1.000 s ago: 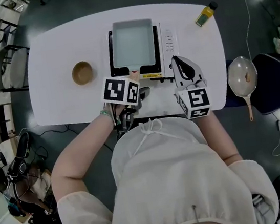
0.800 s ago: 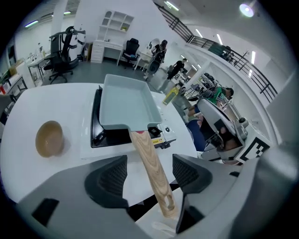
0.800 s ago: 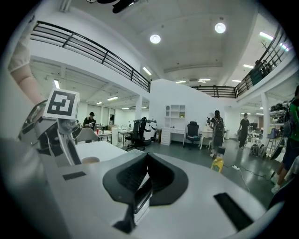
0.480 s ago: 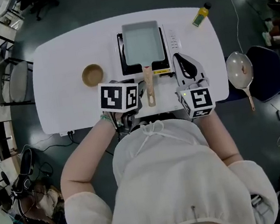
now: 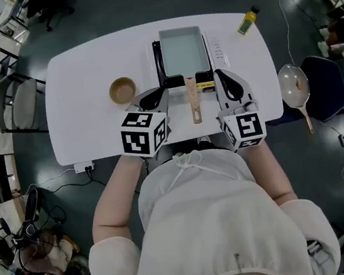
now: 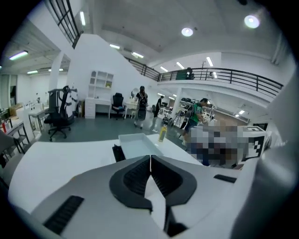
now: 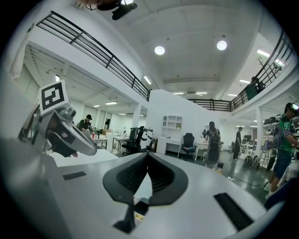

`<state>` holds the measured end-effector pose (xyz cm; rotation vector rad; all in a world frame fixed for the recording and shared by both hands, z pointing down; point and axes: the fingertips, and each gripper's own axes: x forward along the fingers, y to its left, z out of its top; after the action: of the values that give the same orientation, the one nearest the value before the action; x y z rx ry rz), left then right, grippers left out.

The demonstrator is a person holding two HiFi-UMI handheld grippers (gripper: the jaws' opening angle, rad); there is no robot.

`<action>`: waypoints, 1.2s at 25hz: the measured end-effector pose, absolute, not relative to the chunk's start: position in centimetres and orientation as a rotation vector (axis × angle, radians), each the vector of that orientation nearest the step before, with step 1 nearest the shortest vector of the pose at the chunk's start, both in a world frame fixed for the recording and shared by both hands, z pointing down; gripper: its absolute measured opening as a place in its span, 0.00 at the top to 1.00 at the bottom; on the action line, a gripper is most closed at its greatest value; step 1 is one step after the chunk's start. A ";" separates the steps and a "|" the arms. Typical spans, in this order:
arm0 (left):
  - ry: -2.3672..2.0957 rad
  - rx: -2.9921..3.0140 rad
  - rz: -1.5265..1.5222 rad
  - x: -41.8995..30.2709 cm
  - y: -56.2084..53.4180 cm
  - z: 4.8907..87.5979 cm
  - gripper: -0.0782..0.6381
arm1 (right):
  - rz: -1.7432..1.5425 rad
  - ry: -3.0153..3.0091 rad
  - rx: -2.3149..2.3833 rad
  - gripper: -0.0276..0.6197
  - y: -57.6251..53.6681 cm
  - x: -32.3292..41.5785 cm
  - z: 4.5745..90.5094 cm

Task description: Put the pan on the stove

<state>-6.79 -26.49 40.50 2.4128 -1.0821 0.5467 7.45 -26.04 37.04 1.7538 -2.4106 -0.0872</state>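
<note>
The rectangular pan [image 5: 181, 51] with a pale inside sits on the black stove [image 5: 159, 56] at the table's far middle. Its wooden handle [image 5: 193, 102] points toward me and lies free between the two grippers. My left gripper [image 5: 153, 96] hovers just left of the handle, jaws shut on nothing. My right gripper [image 5: 223, 82] is just right of the handle, also shut and empty. In the left gripper view the pan [image 6: 138, 144] and stove [image 6: 117, 153] lie beyond the closed left gripper [image 6: 150, 161]. The right gripper view shows the closed right gripper [image 7: 148, 158].
A wooden bowl [image 5: 122, 90] stands left of the stove. A yellow bottle [image 5: 247, 20] stands at the table's far right corner. Off the table, a round pan [image 5: 296, 87] rests on a dark chair to the right, and a grey chair [image 5: 11, 102] stands to the left.
The left gripper has come off the pan handle, moved left of it and closed. The handle now lies uncovered. The right gripper has stayed about where it was.
</note>
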 end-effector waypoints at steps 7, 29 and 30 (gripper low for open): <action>-1.217 2.668 0.318 -10.2 -27.0 36.9 0.85 | -0.159 -2.432 1.778 0.95 -24.6 5.8 35.8; -1.284 2.902 0.056 -13.4 -23.8 32.3 0.85 | -0.214 -2.457 1.743 0.95 -21.5 2.2 35.1; -1.286 2.900 0.054 -13.5 -23.8 32.3 0.85 | -0.216 -2.455 1.742 0.95 -21.5 2.2 35.1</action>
<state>-13.51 -23.83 32.28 2.8995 -1.2862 0.0539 2.22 -21.49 35.11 1.7418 -2.4550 -0.2158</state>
